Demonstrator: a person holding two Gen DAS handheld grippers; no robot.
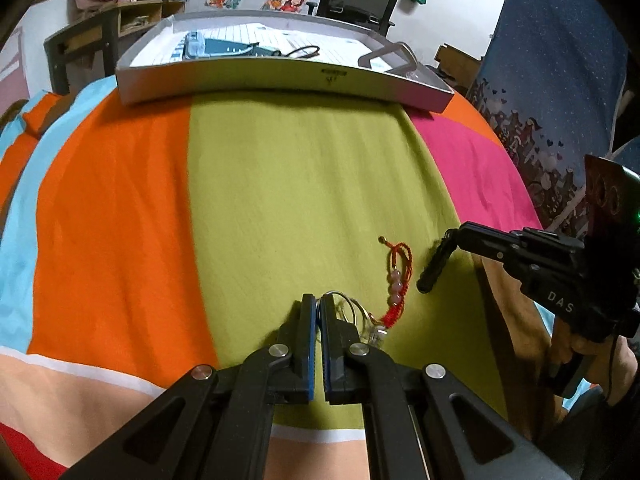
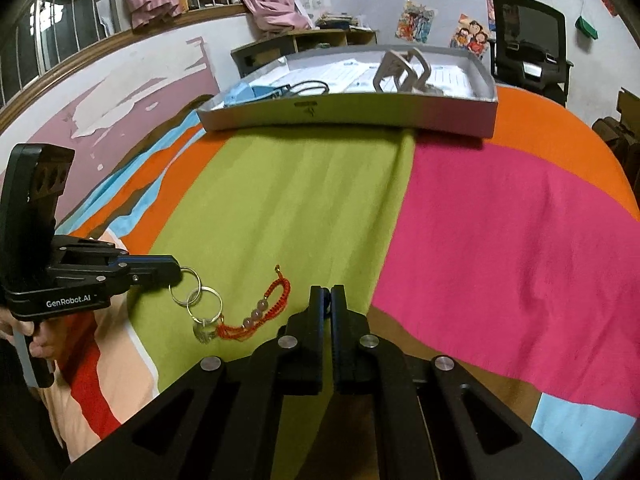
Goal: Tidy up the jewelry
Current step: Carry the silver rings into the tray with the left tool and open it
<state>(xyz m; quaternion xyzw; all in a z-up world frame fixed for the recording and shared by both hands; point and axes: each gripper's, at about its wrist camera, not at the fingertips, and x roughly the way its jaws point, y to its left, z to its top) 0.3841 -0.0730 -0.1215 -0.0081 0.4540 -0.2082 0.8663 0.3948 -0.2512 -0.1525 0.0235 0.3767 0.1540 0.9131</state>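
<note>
Silver rings [image 2: 192, 290], linked and tied to a red cord [image 2: 264, 308] with pale beads [image 2: 256, 314], lying on the green stripe of the cloth [image 2: 280, 208], well short of the grey tray [image 2: 360, 114] at the cloth's far edge. Left gripper [image 1: 319, 304] pinched shut on the ring farthest from the cord, fingertips low at the cloth; seen from the right wrist, same gripper [image 2: 176, 270] clamping that ring at its tip, held by a hand [image 2: 28, 340]. Clear charm [image 2: 204, 330] between rings and cord, resting on the green. Cord stretched away from the rings toward the right gripper [image 2: 330, 294], bead strand mid-cord, small knot at the loose end. Right gripper just beside the cord, not touching it, jaws drawn nearly together with only a thin slit, nothing between them. Tray holding lined paper, a blue item [image 2: 256, 94] with a dark loop, and a pale stand [image 2: 400, 70]. Black chair [image 2: 528, 40] beyond the tray, against a wall with posters.
</note>
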